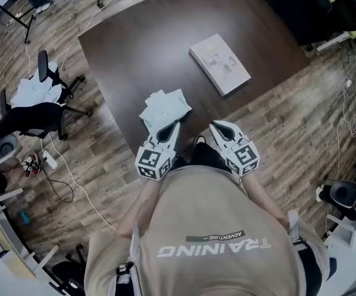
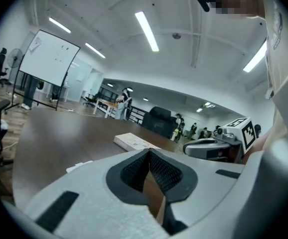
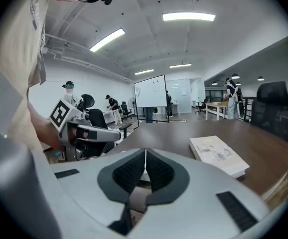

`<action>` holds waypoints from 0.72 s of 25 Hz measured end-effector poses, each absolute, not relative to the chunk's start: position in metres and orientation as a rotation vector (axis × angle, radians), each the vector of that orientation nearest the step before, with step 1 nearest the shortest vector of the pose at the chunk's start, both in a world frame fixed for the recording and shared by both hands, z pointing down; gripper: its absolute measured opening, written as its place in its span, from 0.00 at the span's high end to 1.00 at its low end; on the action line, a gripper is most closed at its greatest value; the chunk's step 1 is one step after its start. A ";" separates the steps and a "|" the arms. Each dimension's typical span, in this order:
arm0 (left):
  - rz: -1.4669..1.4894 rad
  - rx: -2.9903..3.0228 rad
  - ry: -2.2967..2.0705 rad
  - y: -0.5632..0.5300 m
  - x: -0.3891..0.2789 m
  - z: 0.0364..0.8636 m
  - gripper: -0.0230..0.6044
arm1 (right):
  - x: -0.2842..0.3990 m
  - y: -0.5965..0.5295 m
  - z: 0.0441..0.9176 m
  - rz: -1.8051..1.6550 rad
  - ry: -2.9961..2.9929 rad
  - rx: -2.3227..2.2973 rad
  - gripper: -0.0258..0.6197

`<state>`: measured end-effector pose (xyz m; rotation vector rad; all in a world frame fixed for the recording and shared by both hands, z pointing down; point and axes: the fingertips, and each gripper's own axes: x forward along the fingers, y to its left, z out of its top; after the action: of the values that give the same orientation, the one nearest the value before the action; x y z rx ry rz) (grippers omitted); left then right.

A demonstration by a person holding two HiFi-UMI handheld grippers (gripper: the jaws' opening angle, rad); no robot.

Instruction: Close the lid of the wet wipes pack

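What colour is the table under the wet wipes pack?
The table is dark brown; the head view shows it best.

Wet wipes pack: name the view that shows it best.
Head view: the wet wipes pack lies almost wholly visible from above. Left gripper view catches only a white edge; right gripper view shows nothing clear of it.

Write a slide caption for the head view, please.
Left gripper and right gripper, both shut, hover near the wet wipes pack on the table.
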<state>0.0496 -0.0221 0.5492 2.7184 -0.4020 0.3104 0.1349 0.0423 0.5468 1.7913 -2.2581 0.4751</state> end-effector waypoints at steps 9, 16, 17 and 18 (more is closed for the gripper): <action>0.343 2.649 -0.765 -0.081 0.030 0.544 0.95 | 0.123 -0.052 0.542 0.452 -2.470 1.462 0.94; 0.392 2.528 -1.002 -0.125 0.023 0.552 0.95 | 0.116 -0.133 0.545 0.304 -2.575 1.217 0.94; 0.396 2.507 -1.038 -0.130 0.022 0.554 0.95 | 0.112 -0.140 0.548 0.288 -2.590 1.170 0.94; 0.397 2.487 -1.070 -0.134 0.022 0.555 0.95 | 0.109 -0.145 0.550 0.281 -2.608 1.124 0.94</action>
<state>0.0224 -0.1339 0.5552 2.4873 -1.0704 0.3973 0.1087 -0.1450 0.5498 1.1240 -2.6083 0.2809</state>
